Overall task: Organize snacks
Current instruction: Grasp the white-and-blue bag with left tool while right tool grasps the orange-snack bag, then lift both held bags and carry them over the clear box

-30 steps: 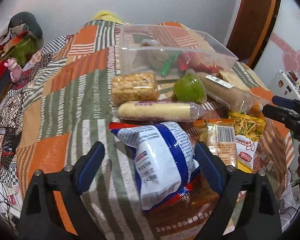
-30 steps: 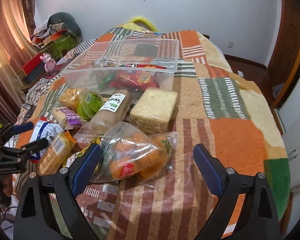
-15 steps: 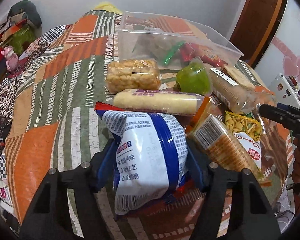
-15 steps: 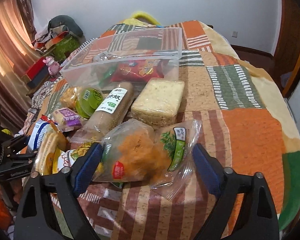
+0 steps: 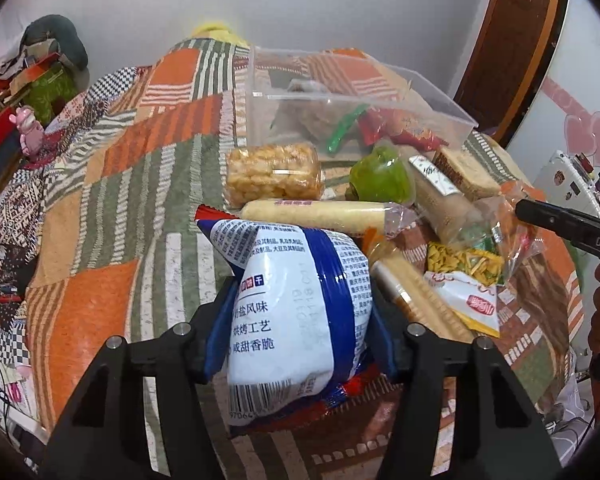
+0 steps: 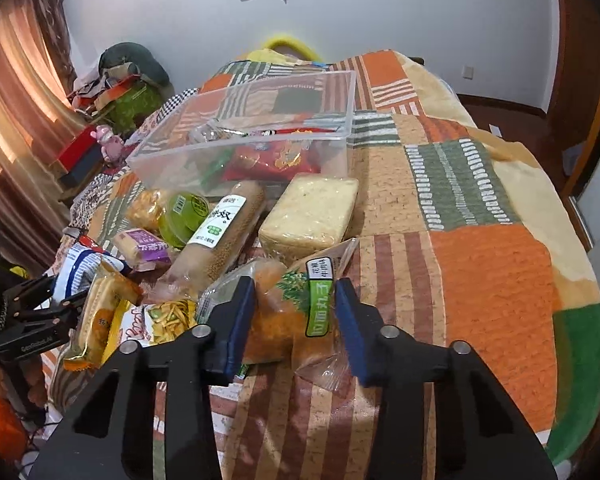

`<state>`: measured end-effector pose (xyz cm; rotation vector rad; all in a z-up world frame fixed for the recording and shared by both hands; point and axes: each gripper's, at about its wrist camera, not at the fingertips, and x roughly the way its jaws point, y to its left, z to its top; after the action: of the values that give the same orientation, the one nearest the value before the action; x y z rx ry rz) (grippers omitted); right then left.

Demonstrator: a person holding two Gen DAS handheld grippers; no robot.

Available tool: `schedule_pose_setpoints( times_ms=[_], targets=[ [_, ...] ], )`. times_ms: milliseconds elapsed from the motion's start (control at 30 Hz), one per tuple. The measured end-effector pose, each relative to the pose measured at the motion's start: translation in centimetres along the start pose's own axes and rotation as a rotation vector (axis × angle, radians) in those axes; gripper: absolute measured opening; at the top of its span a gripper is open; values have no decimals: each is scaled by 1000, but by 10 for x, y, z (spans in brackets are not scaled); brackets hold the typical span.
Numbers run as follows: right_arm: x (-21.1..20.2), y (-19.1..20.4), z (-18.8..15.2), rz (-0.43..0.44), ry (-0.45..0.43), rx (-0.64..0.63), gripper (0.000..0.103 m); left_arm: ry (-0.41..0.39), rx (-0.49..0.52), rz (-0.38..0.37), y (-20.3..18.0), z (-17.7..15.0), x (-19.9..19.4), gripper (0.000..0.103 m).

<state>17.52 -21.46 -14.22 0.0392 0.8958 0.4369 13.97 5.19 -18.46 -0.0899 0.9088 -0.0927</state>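
Meanwhile, the left gripper is pinching a blue-and-white bag and the right gripper is squeezing an orange snack pouch, both low over the table; the clear bin is holding few packets (most snacks are lying outside).

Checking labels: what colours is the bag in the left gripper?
White with blue bands and red ends, best in the left wrist view: bag, left gripper.
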Motion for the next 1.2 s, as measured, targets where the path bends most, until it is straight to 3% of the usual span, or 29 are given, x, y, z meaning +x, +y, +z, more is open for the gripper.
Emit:
schedule_pose_setpoints(
  times_ms=[67, 100, 367, 467, 533, 600, 833, 933, 1100, 1133, 1200],
  targets=[
    [-2, 1, 0, 4, -10, -1, 30, -19, 2, 6, 0, 2, -7, 59],
    [-3, 2, 2, 0, -15, -5, 20, -26, 1, 6, 0, 3, -10, 58],
    [-7, 5, 5, 1, -31, -13, 22, -98, -8, 16, 4, 14, -35, 58],
    [-7, -2, 7, 19, -15, 31, 43, -118, -9, 17, 2, 17, -42, 58],
    [-6, -6, 7, 25, -14, 59, 76, -125, -7, 17, 2, 18, -45, 58],
    [-2, -6, 7, 12, -9, 54, 83, -126, -5, 17, 1, 18, -46, 58],
    [34, -3, 1, 46, 91, 50, 84, -115, 3, 17, -2, 17, -43, 58],
    [41, 1, 1, 36, 94, 37, 82, -115, 10, 20, -3, 18, -43, 58],
    [36, 0, -1, 74, 76, 43, 62, -126, 8, 18, -4, 22, -45, 58],
    [33, 0, -1, 77, 65, 39, 53, -129, 6, 17, -4, 24, -45, 58],
    [23, -1, 1, 81, 45, 33, 44, -133, 6, 16, -5, 27, -44, 58]
  ],
)
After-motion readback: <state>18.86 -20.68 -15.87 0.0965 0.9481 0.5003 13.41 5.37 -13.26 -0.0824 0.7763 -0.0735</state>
